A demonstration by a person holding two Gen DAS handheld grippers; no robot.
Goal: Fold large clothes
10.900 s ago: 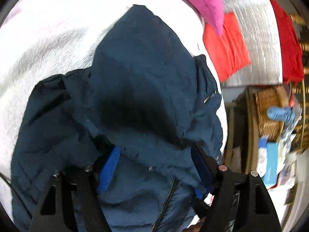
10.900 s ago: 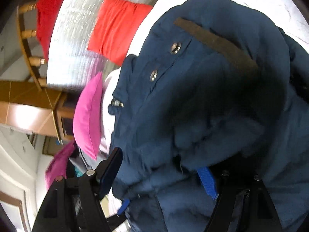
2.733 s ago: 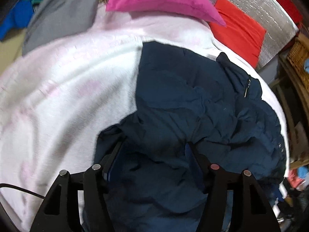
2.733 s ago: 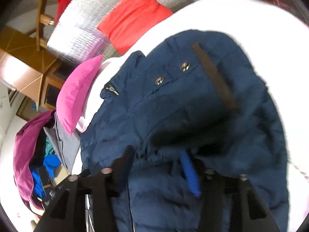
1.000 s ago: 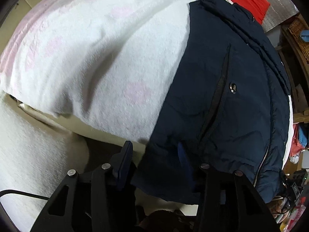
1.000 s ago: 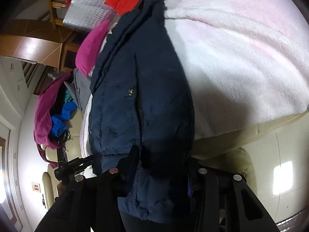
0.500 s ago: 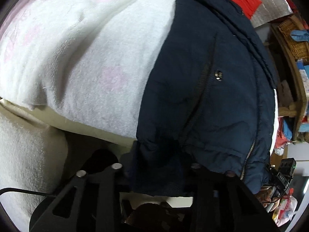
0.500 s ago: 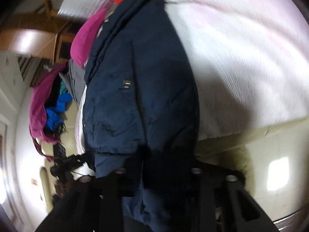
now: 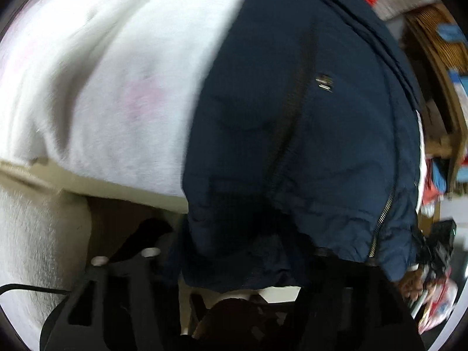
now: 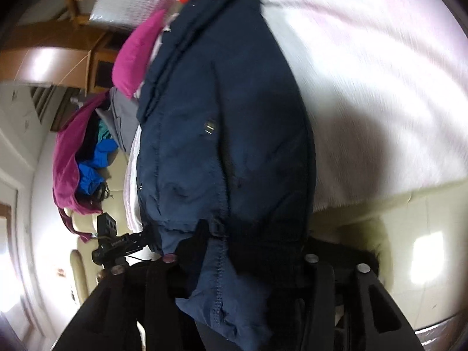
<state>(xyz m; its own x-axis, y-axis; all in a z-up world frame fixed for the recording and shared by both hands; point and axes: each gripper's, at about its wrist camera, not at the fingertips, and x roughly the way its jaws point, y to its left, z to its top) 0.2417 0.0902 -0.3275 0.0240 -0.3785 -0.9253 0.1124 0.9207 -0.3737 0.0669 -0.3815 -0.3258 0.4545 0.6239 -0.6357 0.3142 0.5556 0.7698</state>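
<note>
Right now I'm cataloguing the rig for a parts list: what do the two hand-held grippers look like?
Both are black. The left hand-held gripper has angular finger mounts with cut-out slots, round silver screw heads on top, and a thin black cable trailing at its left. The right hand-held gripper is built alike, with silver screw heads. Fingertip pads are hidden by fabric.

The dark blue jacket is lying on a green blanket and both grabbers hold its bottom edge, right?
Not quite. The blanket under the navy jacket is white with faint pink patches, not green, as the left wrist view shows. Both grippers, left and right, do hold its bottom edge.
</note>
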